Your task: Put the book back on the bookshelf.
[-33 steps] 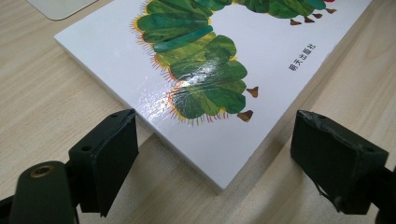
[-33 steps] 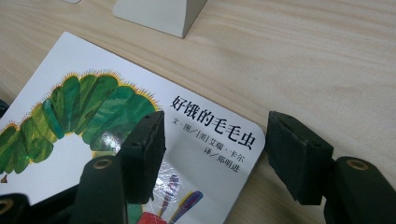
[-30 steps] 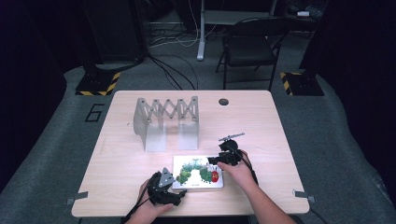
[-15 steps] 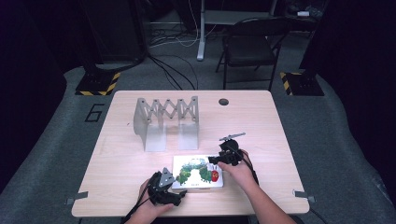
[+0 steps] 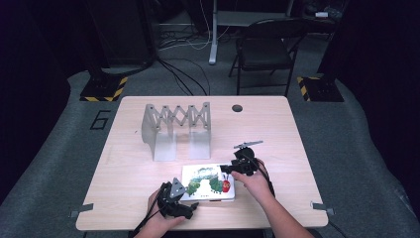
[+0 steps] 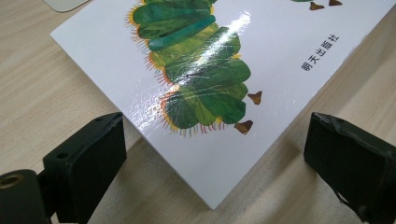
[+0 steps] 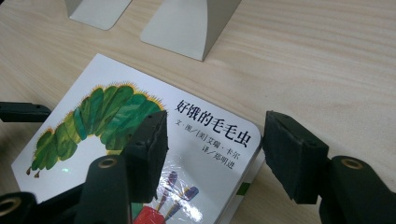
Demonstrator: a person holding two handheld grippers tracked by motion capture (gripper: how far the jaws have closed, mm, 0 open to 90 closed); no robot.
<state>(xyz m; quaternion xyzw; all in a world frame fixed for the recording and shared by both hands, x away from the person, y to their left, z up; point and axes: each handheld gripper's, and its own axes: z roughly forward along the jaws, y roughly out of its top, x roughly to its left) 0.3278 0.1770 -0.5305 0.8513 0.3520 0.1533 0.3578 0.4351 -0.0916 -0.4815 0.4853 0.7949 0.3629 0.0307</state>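
While the glossy white picture book (image 5: 208,181) lies flat on the pale woodgrain surface (image 5: 277,134), both claws gape. Left claw (image 6: 212,154) straddles one square corner (nothing gripped); right claw (image 7: 212,149) brackets a rounded corner, empty.

My left claw (image 5: 184,197) at 7 o'clock, jaws spread wide, held low in my left hand (image 5: 161,220). My right claw (image 5: 227,169) at 5 o'clock, jaws likewise apart, gripped by my right hand (image 5: 252,182); forearms enter from 6 o'clock.

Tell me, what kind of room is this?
Probably a lab or studio set up for recording, not a home: a lone wooden table on grey carpet, hazard-striped stand bases, loose cables on the floor, and a folding chair behind.
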